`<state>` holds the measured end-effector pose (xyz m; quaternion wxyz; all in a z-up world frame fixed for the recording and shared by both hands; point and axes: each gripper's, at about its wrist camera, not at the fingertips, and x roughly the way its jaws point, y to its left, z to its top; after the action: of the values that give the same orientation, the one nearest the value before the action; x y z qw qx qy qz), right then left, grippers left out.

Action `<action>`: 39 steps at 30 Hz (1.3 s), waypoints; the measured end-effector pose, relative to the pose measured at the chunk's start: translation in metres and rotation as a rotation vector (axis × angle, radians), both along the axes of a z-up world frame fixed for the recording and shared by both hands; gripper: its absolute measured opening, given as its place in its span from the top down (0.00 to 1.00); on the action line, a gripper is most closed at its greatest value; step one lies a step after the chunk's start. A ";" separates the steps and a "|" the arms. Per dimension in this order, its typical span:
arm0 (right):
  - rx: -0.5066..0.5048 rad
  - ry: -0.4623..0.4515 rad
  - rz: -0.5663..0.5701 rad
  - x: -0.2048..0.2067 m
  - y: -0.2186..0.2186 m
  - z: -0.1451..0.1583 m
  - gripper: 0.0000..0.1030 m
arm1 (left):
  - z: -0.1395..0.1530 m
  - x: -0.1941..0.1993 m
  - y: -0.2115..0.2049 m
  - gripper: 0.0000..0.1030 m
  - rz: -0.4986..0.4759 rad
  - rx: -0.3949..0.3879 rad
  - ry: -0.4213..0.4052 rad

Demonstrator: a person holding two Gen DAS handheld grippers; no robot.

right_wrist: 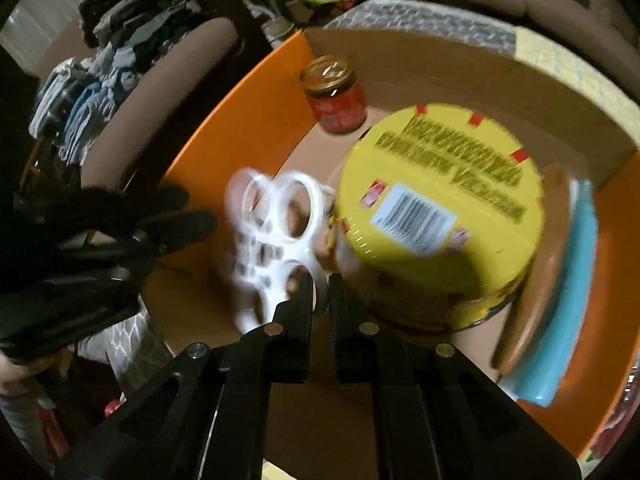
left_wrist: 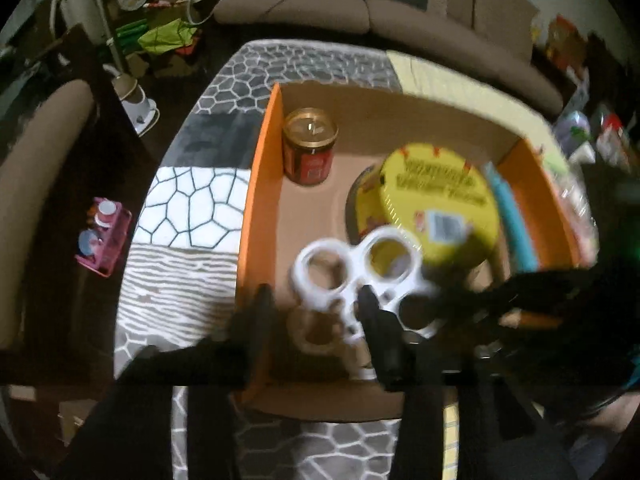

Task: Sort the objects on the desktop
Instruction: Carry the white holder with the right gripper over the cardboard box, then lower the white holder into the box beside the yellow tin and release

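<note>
We see our right gripper point(right_wrist: 321, 280) pinching the white ring holder point(right_wrist: 280, 216) over the orange box point(left_wrist: 256, 184), just beside the yellow tub point(right_wrist: 440, 200), while our left gripper point(left_wrist: 316, 300) hangs open around it.

box centre: yellow tub point(right_wrist: 436, 216) fills most of the floor
far-left corner: jar point(left_wrist: 310, 150) upright, bare floor btwn it & tub
right wall: blue strip point(right_wrist: 560, 304) blocks the gap
near-left: white ring holder point(left_wrist: 360, 276) in the way
</note>
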<state>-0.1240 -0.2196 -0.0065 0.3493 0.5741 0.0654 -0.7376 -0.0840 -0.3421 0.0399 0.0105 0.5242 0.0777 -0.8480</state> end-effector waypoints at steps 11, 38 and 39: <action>0.011 -0.152 -0.037 -0.029 -0.002 -0.014 0.58 | 0.021 0.003 0.004 0.53 0.002 0.027 0.025; 0.011 0.046 -0.114 -0.063 0.019 0.028 0.67 | 0.001 -0.017 -0.002 0.37 0.112 0.121 -0.013; 0.050 0.044 -0.094 -0.061 0.015 0.020 0.67 | -0.001 -0.017 -0.004 0.37 0.115 0.122 -0.019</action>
<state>-0.1846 -0.2047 0.0133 0.2983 0.5688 0.0647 -0.7638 -0.1008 -0.3461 0.0386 0.0278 0.5267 0.1588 -0.8346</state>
